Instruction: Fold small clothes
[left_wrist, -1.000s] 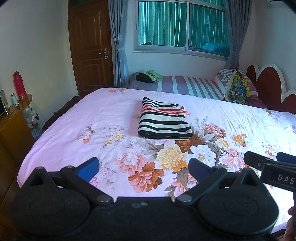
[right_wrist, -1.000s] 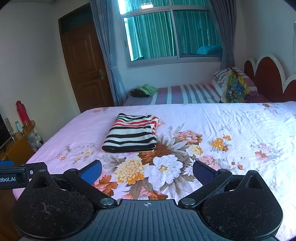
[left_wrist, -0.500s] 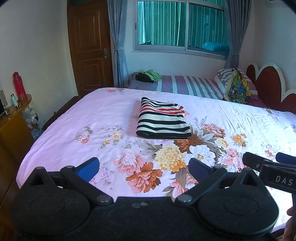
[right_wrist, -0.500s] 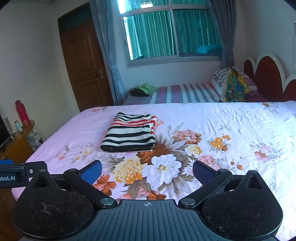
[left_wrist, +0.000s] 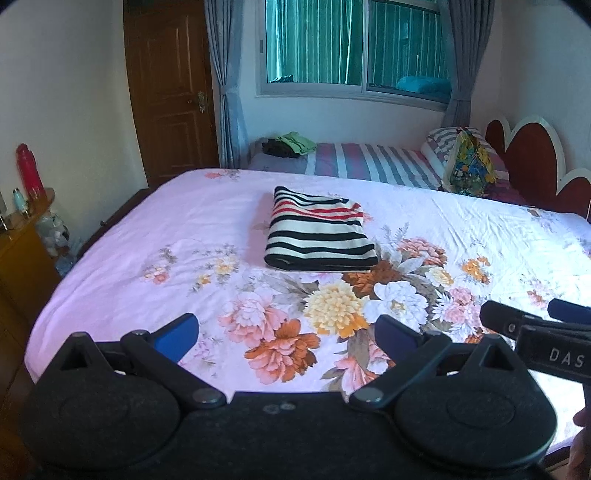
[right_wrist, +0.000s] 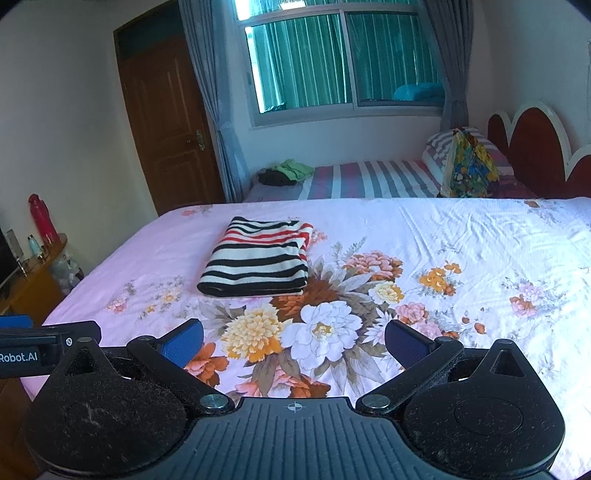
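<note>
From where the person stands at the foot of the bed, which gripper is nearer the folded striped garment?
Left, though only slightly. The left gripper sits almost straight in front of the folded striped garment, which lies ahead and off to the left of the right gripper. Both are open, well short of it.

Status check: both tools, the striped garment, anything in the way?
Left tool open, empty. Right tool open, empty. Striped garment folded on bedsheet, untouched. Path clear.

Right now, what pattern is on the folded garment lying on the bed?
Black and cream stripes, with red stripes toward its far end, on the folded striped garment; clearest in the left wrist view.
</note>
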